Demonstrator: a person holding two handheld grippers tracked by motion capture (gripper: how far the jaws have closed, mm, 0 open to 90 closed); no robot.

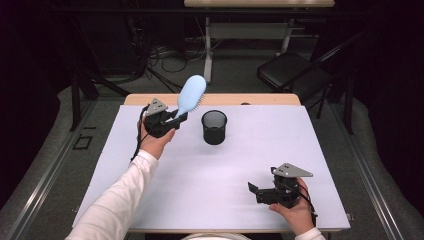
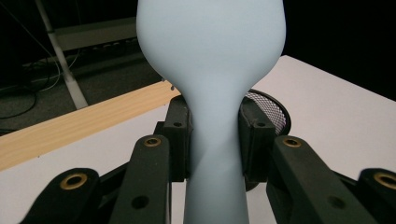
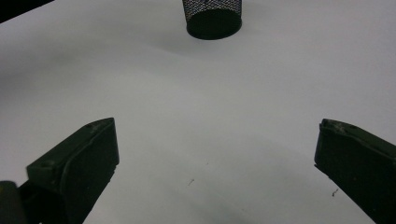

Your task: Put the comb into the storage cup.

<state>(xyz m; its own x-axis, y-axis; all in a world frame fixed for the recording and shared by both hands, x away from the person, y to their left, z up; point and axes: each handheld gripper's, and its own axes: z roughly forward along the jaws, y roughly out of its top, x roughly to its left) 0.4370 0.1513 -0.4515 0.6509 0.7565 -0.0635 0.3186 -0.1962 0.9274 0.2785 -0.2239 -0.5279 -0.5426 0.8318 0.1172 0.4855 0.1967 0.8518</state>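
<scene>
From my end the hairbrush looks like smooth matt pale-blue plastic, the pen cup black wire mesh, table cover matt white.

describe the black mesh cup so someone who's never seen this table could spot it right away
Start from the white table and look toward its far edge, a little left of centre. There stands the black wire-mesh cup, upright and round, with an open top. It stands alone on the surface, just right of the pale blue plastic hairbrush clamped in the left gripper, and it is the only see-through mesh thing there.
</scene>
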